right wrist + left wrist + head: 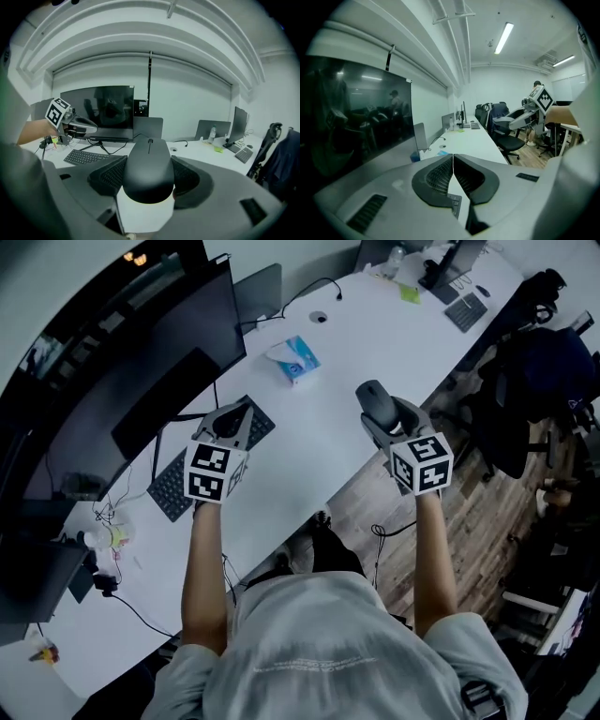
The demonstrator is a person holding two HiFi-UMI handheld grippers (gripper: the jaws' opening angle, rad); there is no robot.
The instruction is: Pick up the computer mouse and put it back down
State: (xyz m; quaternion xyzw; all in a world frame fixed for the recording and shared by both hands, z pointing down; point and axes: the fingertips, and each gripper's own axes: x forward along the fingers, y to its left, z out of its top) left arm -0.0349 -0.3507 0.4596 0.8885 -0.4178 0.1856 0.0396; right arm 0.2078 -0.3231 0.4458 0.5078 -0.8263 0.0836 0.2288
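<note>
As the right hand-held gripper grasps the computer mouse, apparently clear of the worktop, gentle lowering should follow; the left hand-held gripper is clenched, empty.

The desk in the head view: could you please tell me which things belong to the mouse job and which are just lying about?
In the job:
computer mouse, clamped in the right gripper
white desk, where it goes back

Lying about:
keyboard
monitor
blue tissue pack
left gripper, shut and empty
</note>
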